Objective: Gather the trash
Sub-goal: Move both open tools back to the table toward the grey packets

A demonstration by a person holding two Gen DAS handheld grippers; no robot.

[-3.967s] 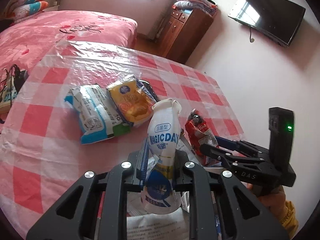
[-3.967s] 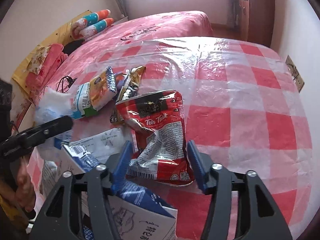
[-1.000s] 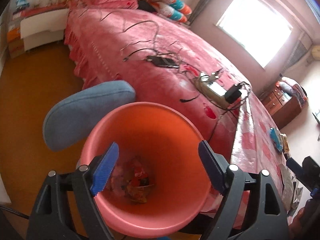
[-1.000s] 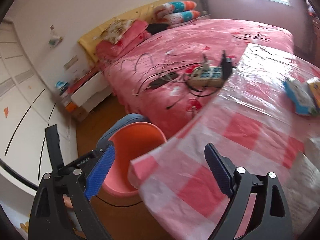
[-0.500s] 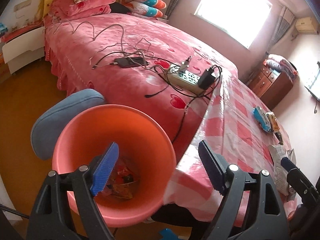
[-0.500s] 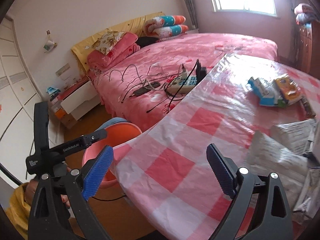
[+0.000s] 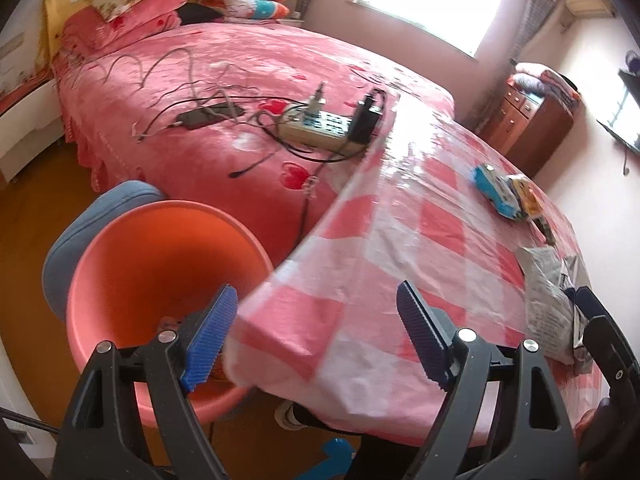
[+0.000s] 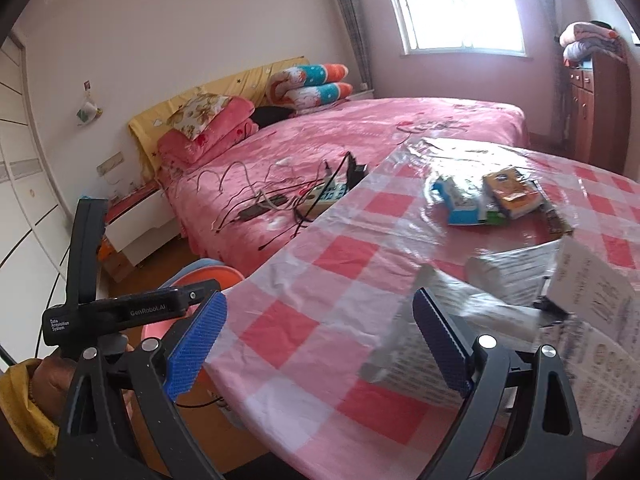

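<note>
Left claw point(image 7: 320, 336) spread apart, empty, over the surface point(image 7: 400, 248) edge beside the orange bin point(image 7: 120, 264). Right claw point(image 8: 318, 344) likewise apart, empty, above the checked cloth. Beyond: crumpled papers point(image 8: 512, 284) near, snack packets point(image 8: 484, 198) farther along the surface.

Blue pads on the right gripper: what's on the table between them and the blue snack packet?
In the right wrist view, only bare checked tablecloth separates the right gripper from the blue snack packet.
</note>
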